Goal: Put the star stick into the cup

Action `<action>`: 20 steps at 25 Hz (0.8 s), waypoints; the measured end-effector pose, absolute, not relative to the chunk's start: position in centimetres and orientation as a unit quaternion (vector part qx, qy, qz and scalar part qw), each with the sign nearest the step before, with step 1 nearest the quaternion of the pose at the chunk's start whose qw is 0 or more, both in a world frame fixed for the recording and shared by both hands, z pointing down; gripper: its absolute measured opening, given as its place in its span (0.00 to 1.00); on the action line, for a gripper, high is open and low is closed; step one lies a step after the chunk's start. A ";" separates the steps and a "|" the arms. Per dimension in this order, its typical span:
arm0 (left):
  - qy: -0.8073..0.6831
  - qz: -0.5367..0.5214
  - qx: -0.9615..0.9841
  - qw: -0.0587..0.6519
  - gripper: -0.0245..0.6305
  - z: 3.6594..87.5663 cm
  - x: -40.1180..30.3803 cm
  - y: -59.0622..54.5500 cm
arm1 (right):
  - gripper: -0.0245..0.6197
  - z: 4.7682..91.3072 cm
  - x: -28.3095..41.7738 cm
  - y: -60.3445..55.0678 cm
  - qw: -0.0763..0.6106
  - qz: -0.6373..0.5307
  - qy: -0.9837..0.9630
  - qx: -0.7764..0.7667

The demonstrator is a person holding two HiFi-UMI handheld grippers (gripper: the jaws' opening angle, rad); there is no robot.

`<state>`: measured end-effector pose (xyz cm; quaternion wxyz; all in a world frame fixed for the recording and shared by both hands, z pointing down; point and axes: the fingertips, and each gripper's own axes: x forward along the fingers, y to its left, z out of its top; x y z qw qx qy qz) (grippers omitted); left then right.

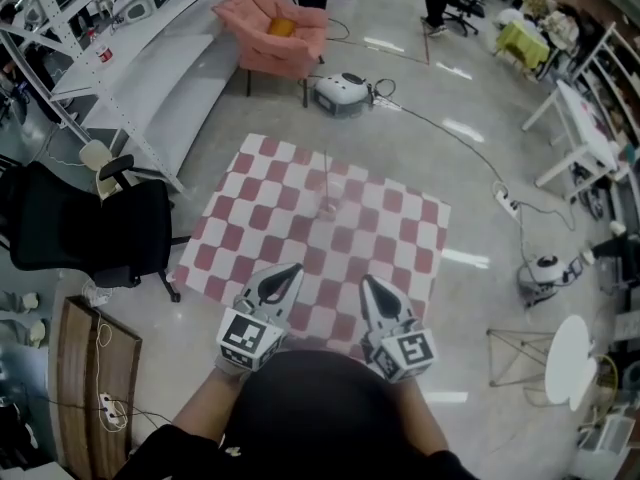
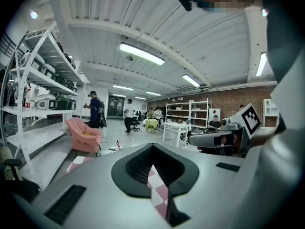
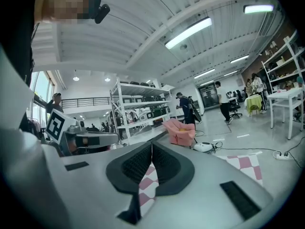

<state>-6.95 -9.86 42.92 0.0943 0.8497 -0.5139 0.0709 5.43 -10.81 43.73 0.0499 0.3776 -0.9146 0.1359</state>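
Observation:
A red-and-white checkered mat (image 1: 380, 233) lies on the floor ahead of me. Near its middle a thin pale stick (image 1: 326, 176) stands upright. Its foot rests in a small clear thing (image 1: 327, 208), too small to tell whether that is the cup. Both grippers hover at the mat's near edge, well short of the stick. My left gripper (image 1: 291, 268) is shut with nothing between its jaws, and its dark pads (image 2: 138, 168) meet at the tip. My right gripper (image 1: 367, 281) is also shut and empty, its pads (image 3: 164, 163) touching.
A pink armchair (image 1: 275, 28) and a white floor machine (image 1: 340, 93) sit beyond the mat. A black office chair (image 1: 90, 228) stands at the left by white shelving. A cable with a power strip (image 1: 508, 203) runs at the right near a white table (image 1: 585, 133). People stand far off.

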 end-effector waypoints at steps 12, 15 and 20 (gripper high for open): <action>-0.508 0.025 0.850 0.138 0.10 42.7 -7.5 -6.0 | 0.06 43.3 2.9 -7.4 0.060 0.111 -0.935 0.332; -0.507 0.016 0.846 0.163 0.10 42.9 -7.9 -5.8 | 0.06 43.4 2.8 -6.8 0.071 0.104 -0.935 0.331; -0.508 0.009 0.844 0.170 0.10 43.0 -8.1 -6.0 | 0.06 43.3 3.7 -6.4 0.071 0.103 -0.930 0.345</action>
